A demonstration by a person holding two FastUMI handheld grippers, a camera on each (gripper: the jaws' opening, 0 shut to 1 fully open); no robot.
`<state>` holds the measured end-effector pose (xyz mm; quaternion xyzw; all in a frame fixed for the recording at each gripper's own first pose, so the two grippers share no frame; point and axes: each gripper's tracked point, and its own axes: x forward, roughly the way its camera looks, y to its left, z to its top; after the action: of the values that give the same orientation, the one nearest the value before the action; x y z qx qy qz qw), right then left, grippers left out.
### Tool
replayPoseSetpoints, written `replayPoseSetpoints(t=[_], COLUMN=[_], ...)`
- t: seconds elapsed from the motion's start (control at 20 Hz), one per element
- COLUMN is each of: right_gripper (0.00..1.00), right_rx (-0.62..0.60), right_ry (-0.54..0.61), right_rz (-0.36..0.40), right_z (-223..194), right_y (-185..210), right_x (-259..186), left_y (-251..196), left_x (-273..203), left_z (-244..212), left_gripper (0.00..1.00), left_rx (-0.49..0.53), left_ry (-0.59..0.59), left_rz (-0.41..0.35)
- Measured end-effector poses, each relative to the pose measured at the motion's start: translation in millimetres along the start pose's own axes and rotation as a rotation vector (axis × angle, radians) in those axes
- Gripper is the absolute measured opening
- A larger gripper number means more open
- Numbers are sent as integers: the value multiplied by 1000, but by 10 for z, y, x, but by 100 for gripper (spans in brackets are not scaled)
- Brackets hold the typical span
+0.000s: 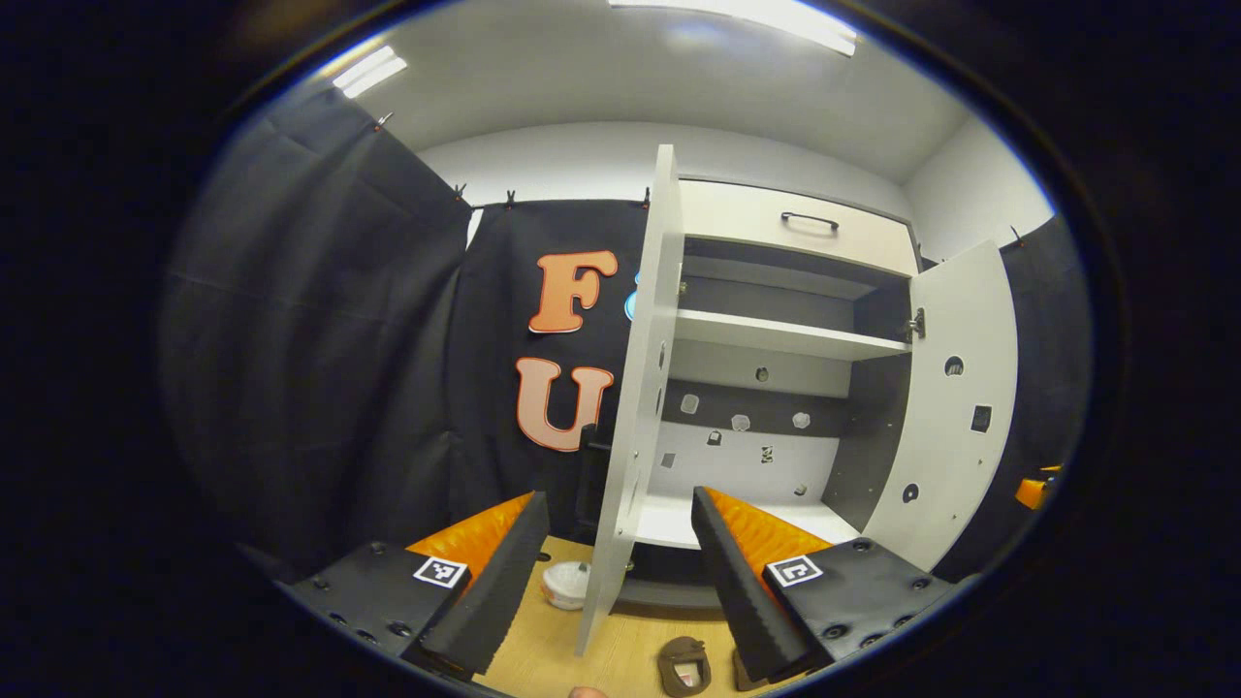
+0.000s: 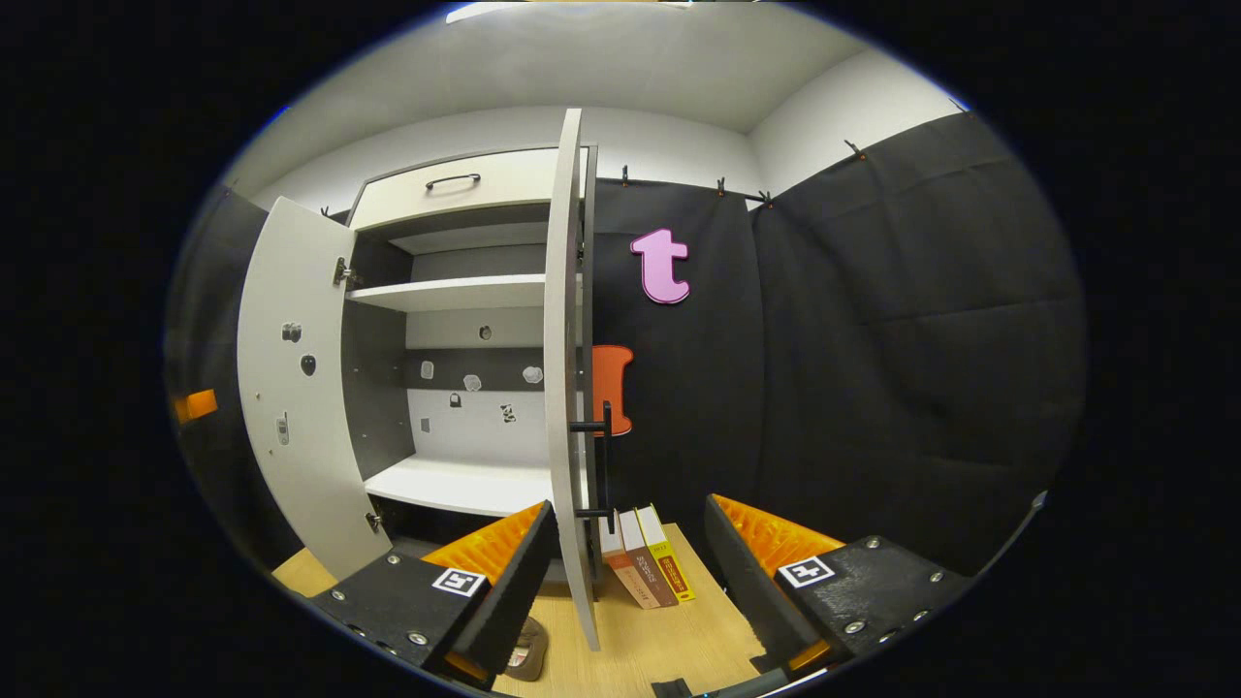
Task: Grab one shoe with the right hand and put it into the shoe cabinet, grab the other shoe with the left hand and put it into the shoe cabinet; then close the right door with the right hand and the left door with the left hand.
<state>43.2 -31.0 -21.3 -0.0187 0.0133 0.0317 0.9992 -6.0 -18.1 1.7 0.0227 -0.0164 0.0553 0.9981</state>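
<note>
One shoe cabinet (image 1: 776,334) stands ahead of the left hand-held gripper (image 1: 616,562), with two open doors, left (image 1: 635,407) and right (image 1: 955,397), and one top drawer (image 1: 795,233). One shoe (image 1: 684,665) lies on the bench (image 1: 543,650) just below. Three books (image 2: 645,570) stand between the right hand-held gripper's fingers (image 2: 504,591).

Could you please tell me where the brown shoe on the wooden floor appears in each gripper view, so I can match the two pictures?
Left gripper view: the brown shoe lies at the bottom centre, just right of the foot of the open left door.
Right gripper view: the brown shoe lies at the bottom, left of the open right door.
Shared landmark: the upper shelf.
</note>
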Motion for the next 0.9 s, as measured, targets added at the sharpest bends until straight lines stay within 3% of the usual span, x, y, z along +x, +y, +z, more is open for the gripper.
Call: replayPoseSetpoints(t=[0.9], right_gripper=[94], right_rx=[36], right_ry=[43], right_rz=[-9], right_z=[-408], right_y=[-169], right_x=[91], left_y=[-88], left_x=[20], left_z=[52], left_gripper=[96], left_rx=[-7], left_ry=[-24], left_rz=[-10])
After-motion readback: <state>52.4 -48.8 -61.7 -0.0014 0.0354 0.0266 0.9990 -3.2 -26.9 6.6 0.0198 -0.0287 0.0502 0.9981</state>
